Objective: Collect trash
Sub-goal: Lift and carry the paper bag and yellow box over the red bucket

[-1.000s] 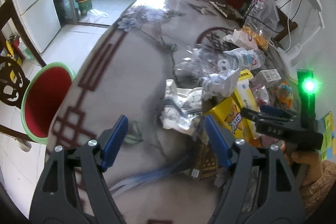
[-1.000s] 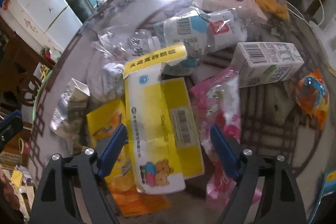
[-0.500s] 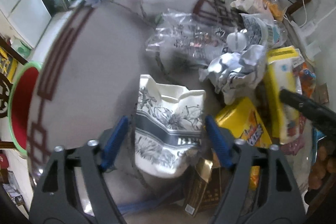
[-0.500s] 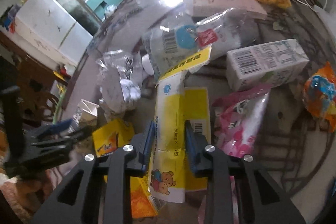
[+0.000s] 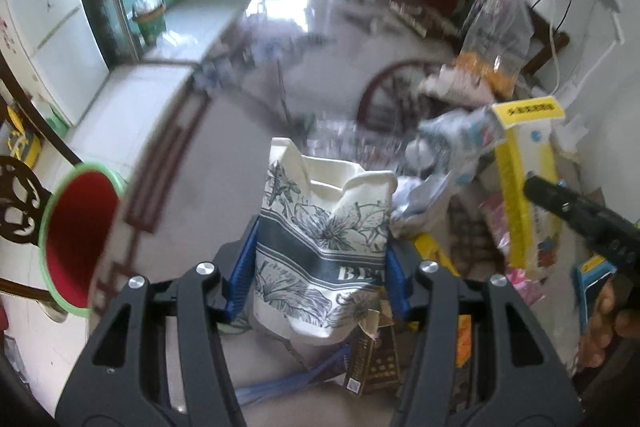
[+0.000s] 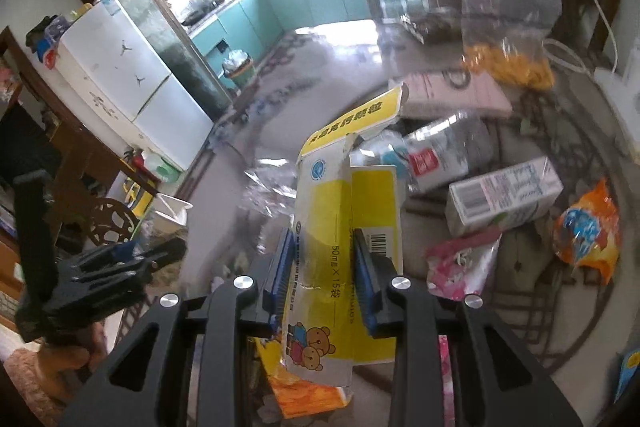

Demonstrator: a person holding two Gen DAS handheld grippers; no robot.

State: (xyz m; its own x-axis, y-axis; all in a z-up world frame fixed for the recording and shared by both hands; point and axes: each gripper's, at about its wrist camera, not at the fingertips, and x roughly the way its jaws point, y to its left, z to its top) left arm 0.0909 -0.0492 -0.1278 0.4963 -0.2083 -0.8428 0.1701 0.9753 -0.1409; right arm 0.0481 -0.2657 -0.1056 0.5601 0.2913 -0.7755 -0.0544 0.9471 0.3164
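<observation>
My left gripper (image 5: 318, 277) is shut on a white carton with a grey flower print (image 5: 324, 239) and holds it upright above the table. My right gripper (image 6: 326, 275) is shut on a flattened yellow and white medicine box (image 6: 338, 247), lifted off the pile. That box also shows at the right of the left wrist view (image 5: 524, 183). The left gripper shows at the left of the right wrist view (image 6: 96, 271). A red bin with a green rim (image 5: 76, 239) stands on the floor left of the table.
On the patterned table (image 6: 540, 307) lie a white milk carton (image 6: 504, 199), a crushed plastic bottle (image 6: 440, 151), an orange snack wrapper (image 6: 588, 235), a pink wrapper (image 6: 460, 263) and a clear bag of orange snacks (image 6: 508, 27). A dark wooden chair (image 5: 16, 195) stands beside the bin.
My left gripper has shut on the flower-print carton and lifted it. My right gripper, shut on the yellow box, has raised it off the pile.
</observation>
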